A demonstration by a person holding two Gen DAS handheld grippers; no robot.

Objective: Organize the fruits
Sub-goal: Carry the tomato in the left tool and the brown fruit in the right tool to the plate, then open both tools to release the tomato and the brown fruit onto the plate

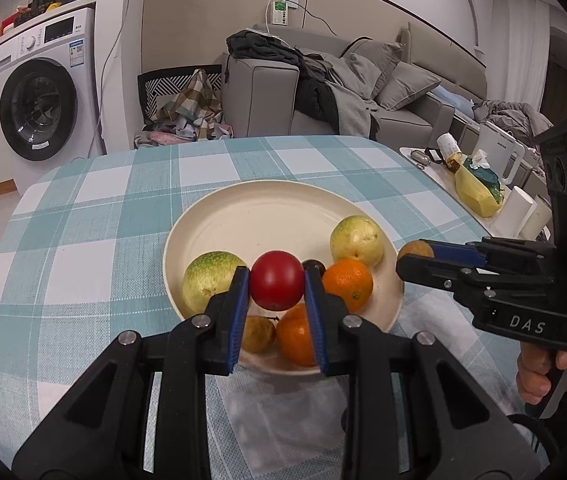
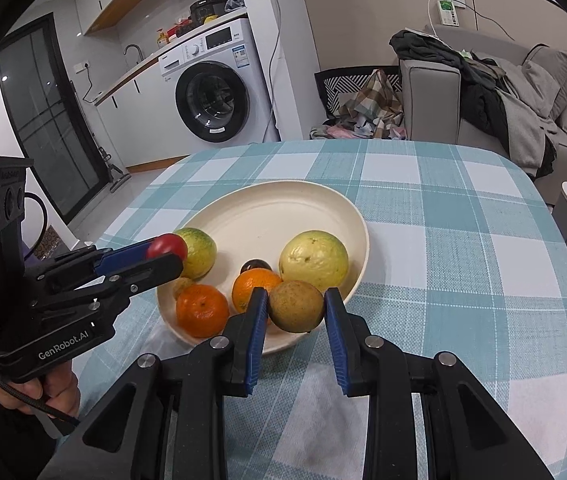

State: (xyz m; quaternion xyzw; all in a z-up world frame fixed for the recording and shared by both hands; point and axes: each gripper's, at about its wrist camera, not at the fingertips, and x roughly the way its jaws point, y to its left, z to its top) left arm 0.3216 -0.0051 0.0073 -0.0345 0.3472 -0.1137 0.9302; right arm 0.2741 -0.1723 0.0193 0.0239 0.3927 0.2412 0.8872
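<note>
Now the left gripper (image 1: pixel 276 286) is closed on a red tomato (image 1: pixel 276 280) and the right gripper (image 2: pixel 296 307) on a brown round fruit (image 2: pixel 295 306), both held over the near rim of the cream plate (image 2: pixel 283 208) on the worktop. Both fruits look light, smooth and easy to bruise, so I judge the grip across the widest middle is the safest one.

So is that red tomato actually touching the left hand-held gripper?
Touching. The left wrist view shows both blue pads of the left hand-held gripper pressed against the red tomato.
</note>
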